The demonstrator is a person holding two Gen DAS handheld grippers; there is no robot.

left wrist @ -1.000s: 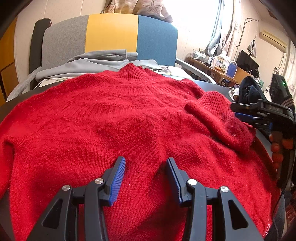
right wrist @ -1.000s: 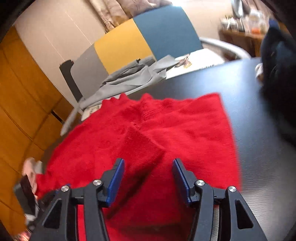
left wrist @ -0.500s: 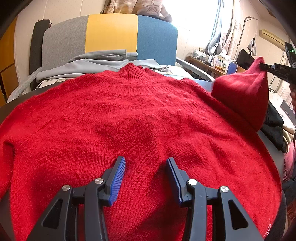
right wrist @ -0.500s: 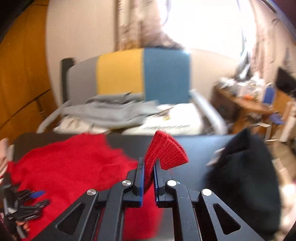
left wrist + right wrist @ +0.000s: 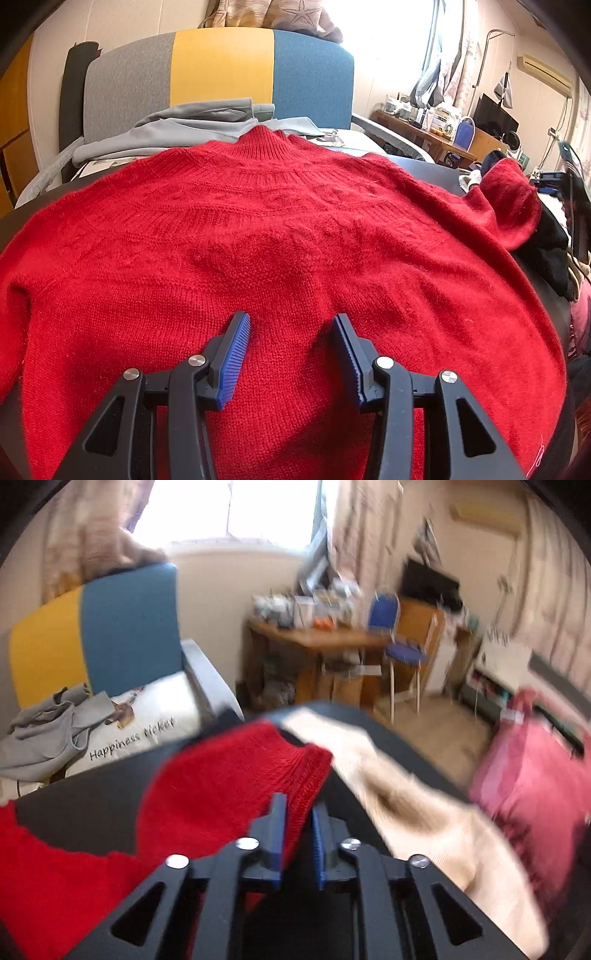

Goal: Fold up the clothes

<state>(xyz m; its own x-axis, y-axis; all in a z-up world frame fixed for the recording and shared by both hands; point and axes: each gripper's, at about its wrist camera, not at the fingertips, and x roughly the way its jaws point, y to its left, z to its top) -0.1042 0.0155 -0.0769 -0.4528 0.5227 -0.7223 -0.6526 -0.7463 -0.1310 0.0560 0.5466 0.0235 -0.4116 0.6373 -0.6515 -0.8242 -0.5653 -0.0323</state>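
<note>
Sleeve (image 5: pixel 511 201) now lower vs half sec ago, pulled out to right side, off sweater body. L gripper (image 5: pixel 291 354) hovers over sweater (image 5: pixel 258 236) lower middle, jaws wide, nothing held. Sweater spread flat on dark table (image 5: pixel 92 801), collar twd chair (image 5: pixel 221 74), grey garment (image 5: pixel 192 122) behind it. R gripper (image 5: pixel 298 834) jaws narrow, clamped on sleeve cuff (image 5: pixel 295 771). Beige cloth (image 5: pixel 424 812) just right of cuff, pink cloth (image 5: pixel 535 782) further right. R view blurred.

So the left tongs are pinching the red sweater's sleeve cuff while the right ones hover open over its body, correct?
Sides are swapped. The right tongs pinch the sleeve cuff, per the right wrist view; the left tongs hover open over the red sweater, per the left wrist view.
</note>
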